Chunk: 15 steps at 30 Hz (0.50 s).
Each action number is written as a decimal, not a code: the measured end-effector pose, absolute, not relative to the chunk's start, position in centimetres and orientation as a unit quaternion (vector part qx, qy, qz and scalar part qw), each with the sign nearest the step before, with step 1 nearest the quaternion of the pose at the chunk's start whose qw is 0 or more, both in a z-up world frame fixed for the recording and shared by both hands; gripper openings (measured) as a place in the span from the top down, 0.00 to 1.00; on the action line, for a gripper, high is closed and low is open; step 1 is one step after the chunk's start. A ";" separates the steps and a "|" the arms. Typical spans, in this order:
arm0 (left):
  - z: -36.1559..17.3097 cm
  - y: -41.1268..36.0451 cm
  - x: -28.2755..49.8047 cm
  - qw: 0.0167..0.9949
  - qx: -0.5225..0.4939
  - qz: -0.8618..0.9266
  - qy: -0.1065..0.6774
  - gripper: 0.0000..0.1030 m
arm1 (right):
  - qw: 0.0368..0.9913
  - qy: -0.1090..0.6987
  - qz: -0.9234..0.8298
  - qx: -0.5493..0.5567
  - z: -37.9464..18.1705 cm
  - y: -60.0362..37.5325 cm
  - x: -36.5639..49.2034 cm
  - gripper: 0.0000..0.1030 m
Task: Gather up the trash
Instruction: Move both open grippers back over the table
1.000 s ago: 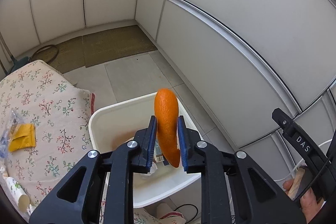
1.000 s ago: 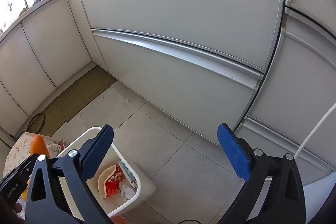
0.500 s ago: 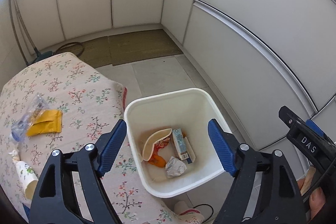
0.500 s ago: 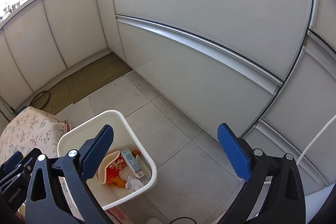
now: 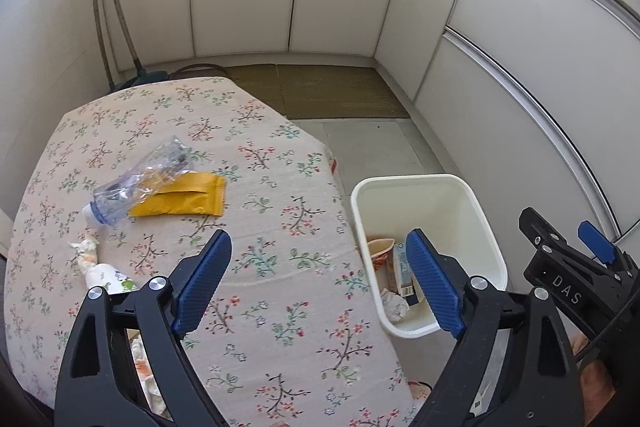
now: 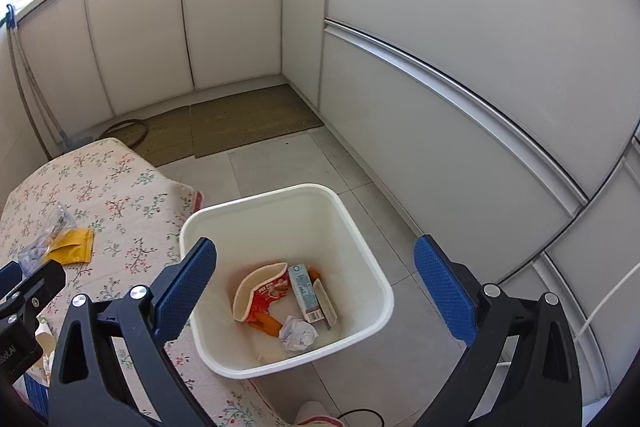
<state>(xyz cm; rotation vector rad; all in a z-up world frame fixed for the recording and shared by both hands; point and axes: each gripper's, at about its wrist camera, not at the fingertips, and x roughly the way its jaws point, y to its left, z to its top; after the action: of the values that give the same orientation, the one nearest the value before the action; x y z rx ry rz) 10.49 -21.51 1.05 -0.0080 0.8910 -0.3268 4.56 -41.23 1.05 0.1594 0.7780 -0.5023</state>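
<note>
A white bin stands on the floor beside the flowered table. In it lie a red-and-cream cup, a small carton, a crumpled paper ball and an orange peel. On the table lie a crushed clear bottle, a yellow packet, a paper cup and a tissue. My left gripper is open and empty above the table's edge. My right gripper is open and empty above the bin.
White cabinets line the far and right walls. A brown mat lies on the tiled floor. Mop handles lean in the left corner. The bin also shows in the left wrist view.
My left gripper opened and the orange peel fell into the bin. It has since swung left over the table. My right gripper has tilted down toward the bin.
</note>
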 end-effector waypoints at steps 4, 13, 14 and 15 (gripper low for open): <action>1.2 -18.2 10.6 0.893 -0.013 -0.131 0.430 0.17 | 0.902 0.375 -0.207 0.060 1.7 -37.9 5.7 0.06; 0.6 -9.6 10.8 0.891 -0.046 -0.056 0.448 0.14 | 0.917 0.380 -0.122 -0.003 2.3 -29.3 8.3 0.07; 0.5 -8.6 10.8 0.890 -0.049 -0.047 0.450 0.14 | 0.917 0.382 -0.113 -0.009 2.3 -28.3 8.6 0.06; 0.5 -7.6 10.7 0.890 -0.052 -0.039 0.451 0.14 | 0.917 0.384 -0.106 -0.013 2.3 -27.4 8.8 0.06</action>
<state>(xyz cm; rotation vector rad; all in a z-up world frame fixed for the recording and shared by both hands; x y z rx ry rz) 10.72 -7.64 0.46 -0.1083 0.9366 -0.0808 8.77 -27.43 2.29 -0.0268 0.7898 -0.2172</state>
